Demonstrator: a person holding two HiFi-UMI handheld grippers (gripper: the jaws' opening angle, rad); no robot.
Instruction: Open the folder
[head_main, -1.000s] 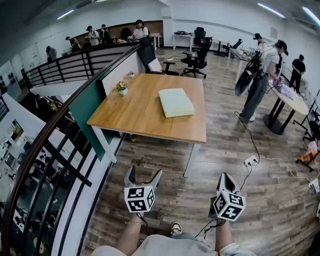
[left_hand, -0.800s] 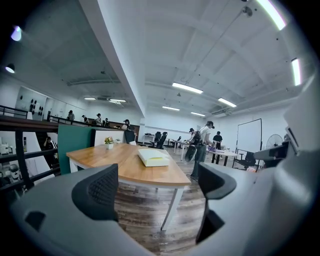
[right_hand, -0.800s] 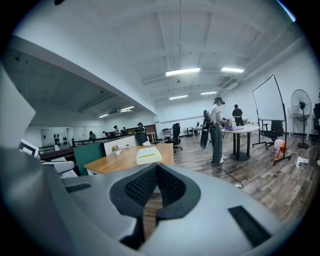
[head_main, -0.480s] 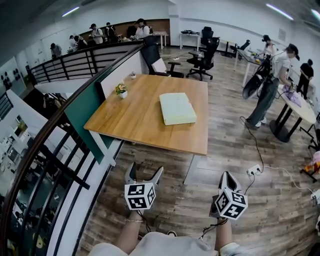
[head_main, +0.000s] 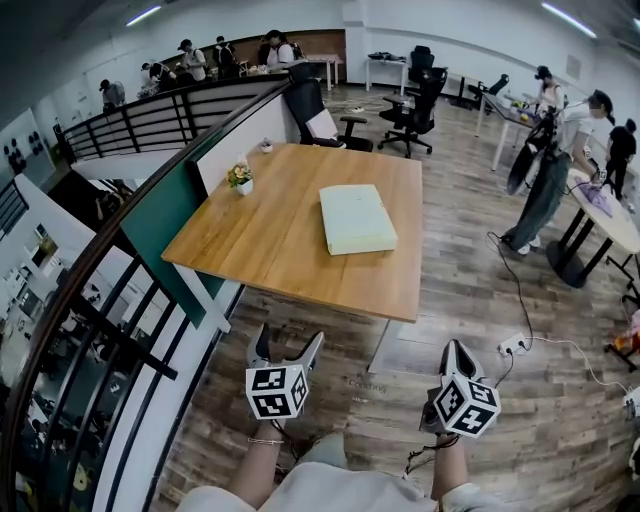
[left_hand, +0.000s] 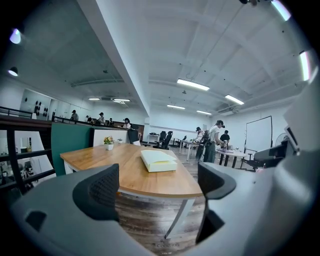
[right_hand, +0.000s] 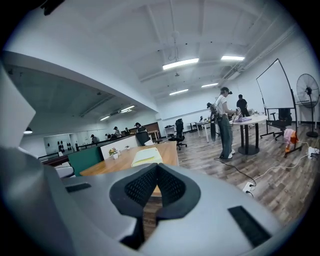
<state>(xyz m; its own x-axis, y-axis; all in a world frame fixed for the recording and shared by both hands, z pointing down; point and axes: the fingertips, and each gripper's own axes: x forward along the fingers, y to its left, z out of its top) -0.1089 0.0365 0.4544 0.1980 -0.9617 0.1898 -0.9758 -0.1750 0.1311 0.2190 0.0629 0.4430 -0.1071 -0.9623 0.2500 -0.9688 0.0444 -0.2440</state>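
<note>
A pale yellow-green folder (head_main: 356, 219) lies closed and flat on the wooden table (head_main: 260, 240), towards its right side. The folder (left_hand: 158, 160) also shows in the left gripper view and as a thin slab (right_hand: 146, 157) in the right gripper view. Both grippers hang over the floor, well short of the table's near edge. My left gripper (head_main: 287, 346) is open, jaws wide apart with nothing between them. My right gripper (head_main: 455, 351) is shut, its pads pressed together and empty.
A small flower pot (head_main: 240, 178) stands at the table's left edge beside a green partition (head_main: 165, 215). A railing (head_main: 70, 330) runs along the left. Office chairs (head_main: 414, 100) stand behind the table. A person (head_main: 548, 170) stands at right; a power strip and cable (head_main: 512, 346) lie on the floor.
The view has drifted slightly closer to the table. Both grippers stay in the same state, held low in front of the person.
</note>
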